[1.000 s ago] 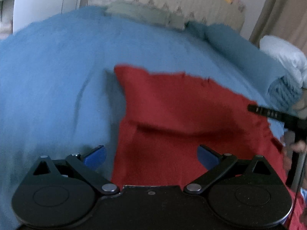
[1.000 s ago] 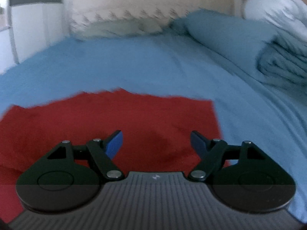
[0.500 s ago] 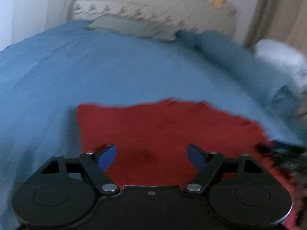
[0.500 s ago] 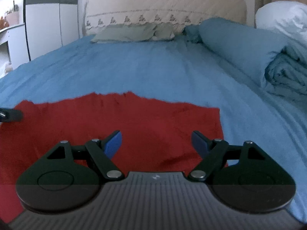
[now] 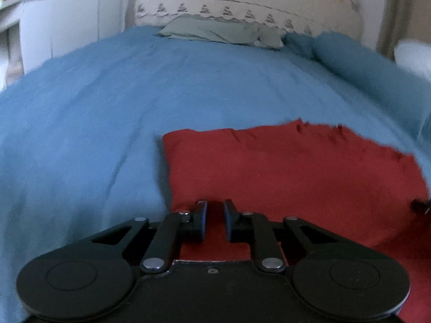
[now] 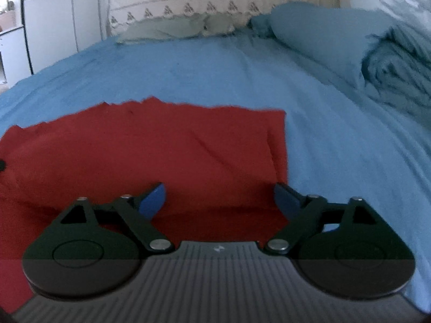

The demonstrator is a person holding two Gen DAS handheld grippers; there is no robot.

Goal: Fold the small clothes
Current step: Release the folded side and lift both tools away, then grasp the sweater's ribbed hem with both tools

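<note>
- Red garment (image 5: 291,172): lay spread on the blue bed (image 5: 113,123), near its front edge and well short of the pillows (image 5: 215,31) at the headboard. A step ran across its near part in the right view, which may be one layer lapped over another; how many folds it had could not be told.
- Left tool (image 5: 214,220): its jaws were closing, with only a narrow gap between them. It sat low over the garment's near left corner. Red cloth showed in the gap, but whether the pads already pressed on it could not be told.
- Right tool (image 6: 219,197): its jaws were opening and stood spread wide, with nothing pinched. It hovered over the garment's near right part, and the cloth's right edge ran just inside the right finger (image 6: 287,197).
- Rolled blue duvet (image 6: 350,48): lay along the bed's right edge, well apart from the garment.
- Progress, as a judgement: the task looked to be at an early stage. The garment was laid out, and the left corner grasp was under way. The right grasp, the lift, the fold-over and any further folds remained.
</note>
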